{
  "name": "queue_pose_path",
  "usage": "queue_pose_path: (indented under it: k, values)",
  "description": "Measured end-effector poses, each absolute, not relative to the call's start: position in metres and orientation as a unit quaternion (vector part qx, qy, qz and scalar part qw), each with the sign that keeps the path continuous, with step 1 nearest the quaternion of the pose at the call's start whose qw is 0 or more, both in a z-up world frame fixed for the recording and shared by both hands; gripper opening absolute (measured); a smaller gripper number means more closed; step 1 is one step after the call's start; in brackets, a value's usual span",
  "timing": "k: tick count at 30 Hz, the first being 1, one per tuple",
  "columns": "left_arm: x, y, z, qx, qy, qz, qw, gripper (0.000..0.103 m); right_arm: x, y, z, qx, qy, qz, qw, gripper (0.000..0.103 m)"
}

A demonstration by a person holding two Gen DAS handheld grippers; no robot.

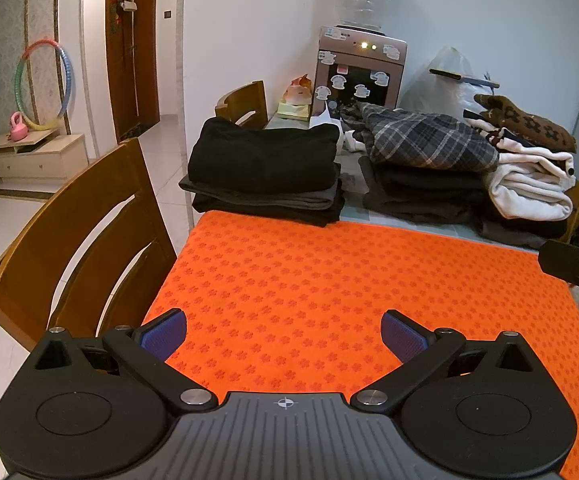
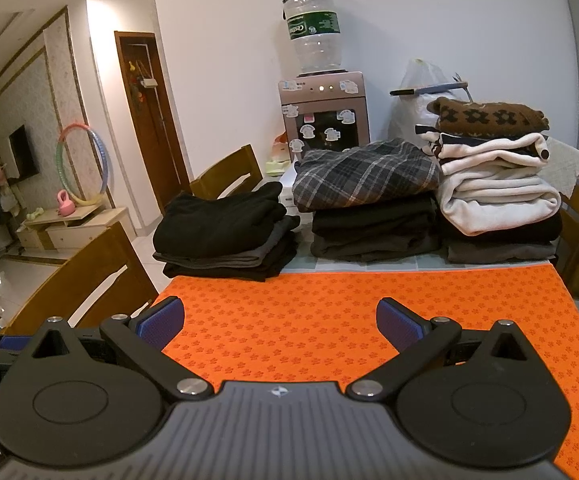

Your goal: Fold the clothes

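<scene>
An orange mat [image 1: 329, 280] [image 2: 349, 320] with a small flower print covers the near part of the table, and no garment lies on it. Behind it stand stacks of folded clothes: a black stack [image 1: 263, 168] [image 2: 225, 232] on the left, a stack topped by a grey plaid garment [image 1: 429, 140] [image 2: 365, 176] in the middle, and a white fleece with a brown patterned knit [image 1: 529, 176] [image 2: 493, 188] on the right. My left gripper [image 1: 283, 330] hovers open over the mat's near edge. My right gripper [image 2: 280, 320] is open too, with nothing between its fingers.
Two wooden chairs [image 1: 85, 232] [image 2: 225, 176] stand along the table's left side. A water dispenser [image 1: 359, 68] [image 2: 323, 120] with a bottle and a white plastic bag [image 1: 445, 80] are at the back against the wall. The other gripper's body [image 1: 573, 270] shows at the right edge.
</scene>
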State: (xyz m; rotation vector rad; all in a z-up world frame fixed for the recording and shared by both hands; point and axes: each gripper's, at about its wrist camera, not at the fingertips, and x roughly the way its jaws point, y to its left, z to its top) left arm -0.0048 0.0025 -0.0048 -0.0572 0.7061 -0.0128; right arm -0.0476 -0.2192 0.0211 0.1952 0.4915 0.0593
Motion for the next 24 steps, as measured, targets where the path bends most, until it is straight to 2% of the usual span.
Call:
queue_pose_path:
  k: [24]
  values:
    - [-0.0039,0.0037,-0.0056,-0.028,0.350,-0.009,0.936,0.103,-0.0471,-0.2200,0.0216,0.097,0.243,0.025,0.965,0.103]
